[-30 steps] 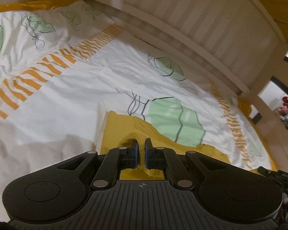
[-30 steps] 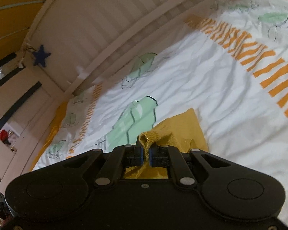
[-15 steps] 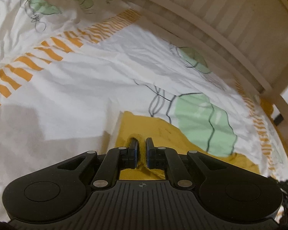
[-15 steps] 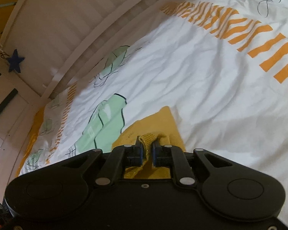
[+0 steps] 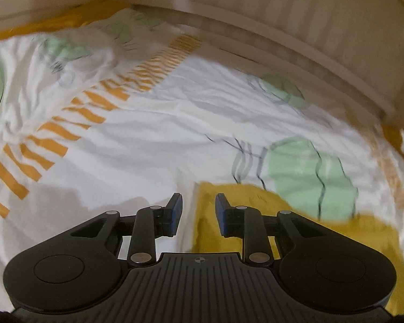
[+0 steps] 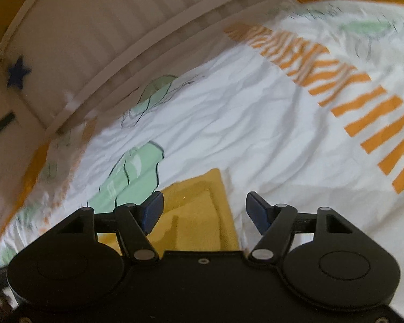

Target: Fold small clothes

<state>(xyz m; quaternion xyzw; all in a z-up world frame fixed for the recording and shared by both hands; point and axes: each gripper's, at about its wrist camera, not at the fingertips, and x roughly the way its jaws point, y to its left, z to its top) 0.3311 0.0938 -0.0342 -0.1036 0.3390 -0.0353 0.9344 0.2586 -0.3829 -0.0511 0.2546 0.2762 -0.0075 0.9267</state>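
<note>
A small mustard-yellow garment lies flat and folded on the white bed sheet. My left gripper is open and empty, just above the garment's left edge. In the right wrist view the same yellow garment lies under my right gripper, which is open wide and empty, above the garment's right edge. A folded layer edge shows on the cloth.
The sheet has orange stripes and green leaf prints. A white slatted bed rail runs along the far side, with a blue star on it. A yellow mattress border shows at the sheet's edge.
Both grippers were shut on pinches of the yellow cloth. Both have opened and let the garment go, and it now lies flat. Both views are blurred by motion.
</note>
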